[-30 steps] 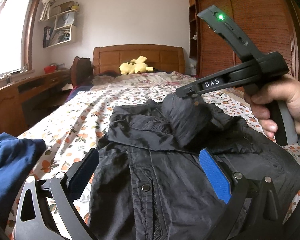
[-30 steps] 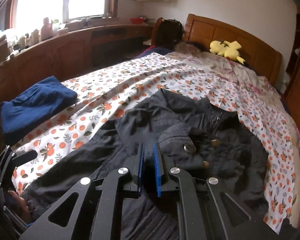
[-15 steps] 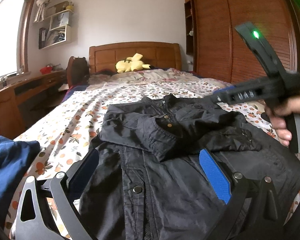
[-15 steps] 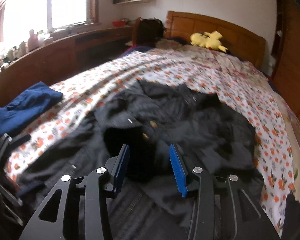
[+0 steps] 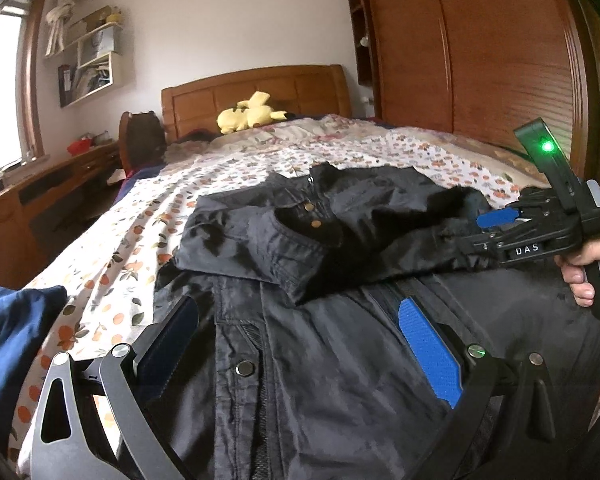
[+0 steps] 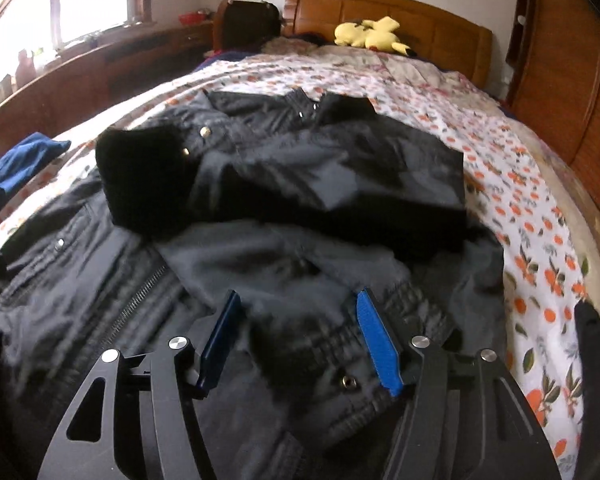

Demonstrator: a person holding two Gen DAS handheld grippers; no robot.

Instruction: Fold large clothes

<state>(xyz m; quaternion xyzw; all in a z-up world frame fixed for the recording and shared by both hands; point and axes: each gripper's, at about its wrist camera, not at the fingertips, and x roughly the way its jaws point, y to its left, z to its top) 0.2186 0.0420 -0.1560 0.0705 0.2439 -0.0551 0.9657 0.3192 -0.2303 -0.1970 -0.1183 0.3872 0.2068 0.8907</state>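
- Black jacket (image 5: 340, 320): lying spread on the floral bedsheet (image 5: 148, 216), one sleeve (image 6: 284, 184) lying folded across its chest.
- Left gripper (image 5: 300, 344): hovering over the jacket's front, jaws standing wide, gripping nothing.
- Right gripper (image 6: 300, 344): jaws parted, released, hanging above the jacket's hem.
- Blue garment (image 5: 12, 332): sitting beside the jacket.

A yellow plush toy (image 5: 249, 117) rests against the wooden headboard (image 5: 256, 94); blue garment (image 5: 10, 336) nearby.

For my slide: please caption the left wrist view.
Open left gripper above black jacket on floral bed.
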